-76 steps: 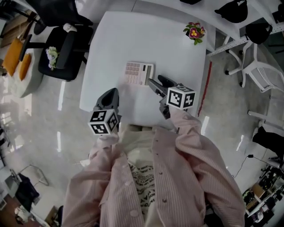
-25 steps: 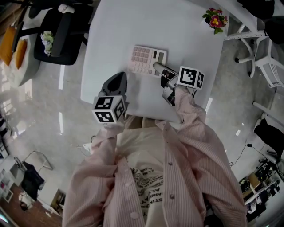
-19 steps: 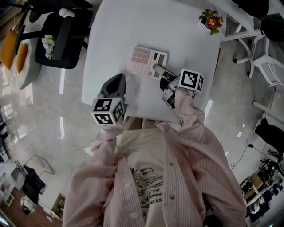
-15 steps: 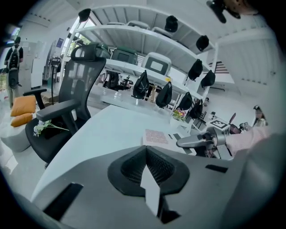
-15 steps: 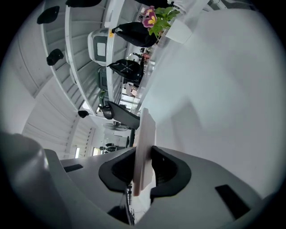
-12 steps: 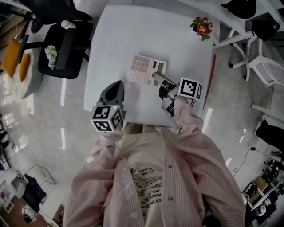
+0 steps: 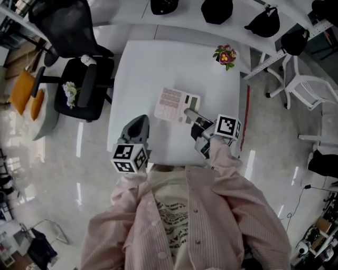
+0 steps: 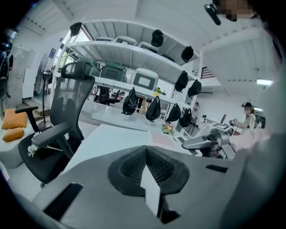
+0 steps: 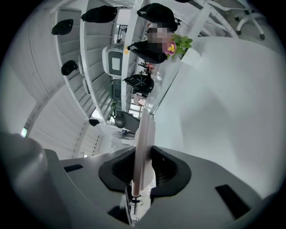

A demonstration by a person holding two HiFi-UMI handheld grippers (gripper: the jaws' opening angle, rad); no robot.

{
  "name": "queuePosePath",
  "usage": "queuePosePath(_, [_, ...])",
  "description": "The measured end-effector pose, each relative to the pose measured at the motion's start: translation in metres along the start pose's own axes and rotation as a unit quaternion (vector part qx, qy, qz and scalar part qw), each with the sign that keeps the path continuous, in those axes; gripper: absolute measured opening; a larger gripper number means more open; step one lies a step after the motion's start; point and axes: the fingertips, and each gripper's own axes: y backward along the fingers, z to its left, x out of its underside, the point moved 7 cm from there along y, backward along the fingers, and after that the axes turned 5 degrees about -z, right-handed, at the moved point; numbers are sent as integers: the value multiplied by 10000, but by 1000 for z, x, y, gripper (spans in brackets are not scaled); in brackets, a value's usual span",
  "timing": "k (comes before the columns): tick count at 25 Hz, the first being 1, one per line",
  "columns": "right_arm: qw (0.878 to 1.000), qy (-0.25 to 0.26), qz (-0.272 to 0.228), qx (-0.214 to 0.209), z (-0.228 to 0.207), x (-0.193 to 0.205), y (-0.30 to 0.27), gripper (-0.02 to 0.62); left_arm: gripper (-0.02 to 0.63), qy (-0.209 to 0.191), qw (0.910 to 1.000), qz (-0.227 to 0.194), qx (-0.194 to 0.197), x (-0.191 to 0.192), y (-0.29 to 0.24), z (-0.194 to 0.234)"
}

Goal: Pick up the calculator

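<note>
The pink-and-white calculator (image 7: pixel 174 104) hangs over the white table (image 7: pixel 158 63), with my right gripper (image 7: pixel 188 112) shut on its near right edge. In the right gripper view the calculator (image 9: pixel 144 147) stands edge-on between the pads, which press on both faces. My left gripper (image 7: pixel 138 121) hovers over the table's near left part, a hand's width left of the calculator, shut with nothing in it. In the left gripper view the left gripper (image 8: pixel 146 150) has its fingertips together, and the right gripper (image 8: pixel 210 142) shows to its right.
A small pot of flowers (image 7: pixel 225 54) stands at the table's far right corner. A black office chair (image 7: pixel 84 89) is at the table's left and a white chair (image 7: pixel 311 87) at the right. Black caps (image 7: pixel 216 8) lie on a shelf beyond.
My right gripper reached the calculator's near edge and shut on it. Over the last second both grippers have risen, and the calculator went up with the right one.
</note>
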Motion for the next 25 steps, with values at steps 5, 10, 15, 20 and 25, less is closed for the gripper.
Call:
queuePosePath(5, [9996, -1, -207, -195, 20, -5, 17, 77, 0, -130, 9997, -198, 113, -17, 6, -7])
queuePosePath(10, [9986, -63, -376, -358, 38, -6, 33, 77, 0, -222, 9989, -365, 179, -28, 15, -11])
queuePosePath(15, [9971, -35, -580, -481, 54, -7, 46, 77, 0, -359, 9975, -564, 240, -42, 22, -12])
queuePosePath(20, [9947, -58, -819, -613, 68, -8, 58, 77, 0, -497, 9953, -761, 324, -56, 25, -16])
queuePosePath(25, [9913, -114, -1067, -763, 77, -13, 71, 77, 0, -665, 9927, -913, 424, -68, 25, -21])
